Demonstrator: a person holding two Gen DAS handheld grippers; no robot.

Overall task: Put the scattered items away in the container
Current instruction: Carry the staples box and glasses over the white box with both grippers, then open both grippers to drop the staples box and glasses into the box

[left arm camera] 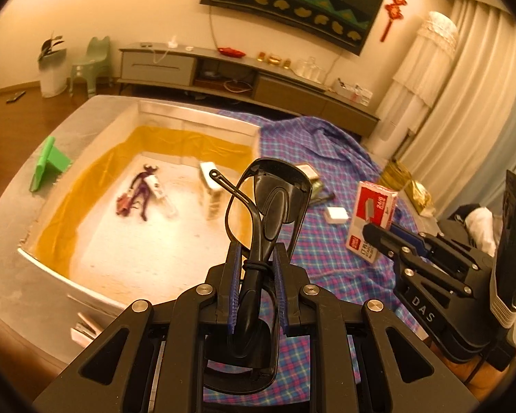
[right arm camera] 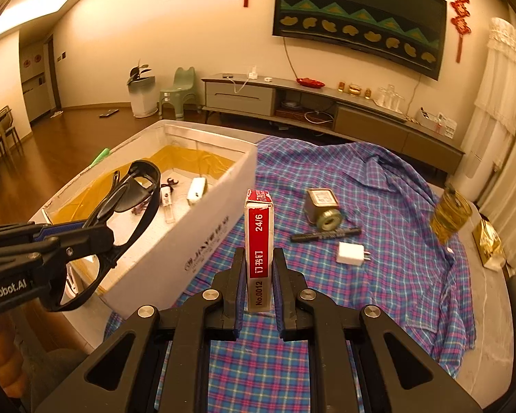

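Black plastic sunglasses are what we've got clamped in our left gripper, jaws nearly closed on the folded frame and arms, lenses poking up past the fingertips. They look light, stiff and a bit slippery, and we judge the lenses scratch easily, so gripping the frame rather than the lens suits them. They hang just over the near wall of the white container, where a purple figure and a white block already lie. Over on our right, the right gripper is pinched narrow on the red staple box, upright between the pads, held above the plaid cloth beside the container. Light cardboard, rigid enough, though a hard squeeze could crush it. A charger plug, marker and small tin still lie on the cloth.
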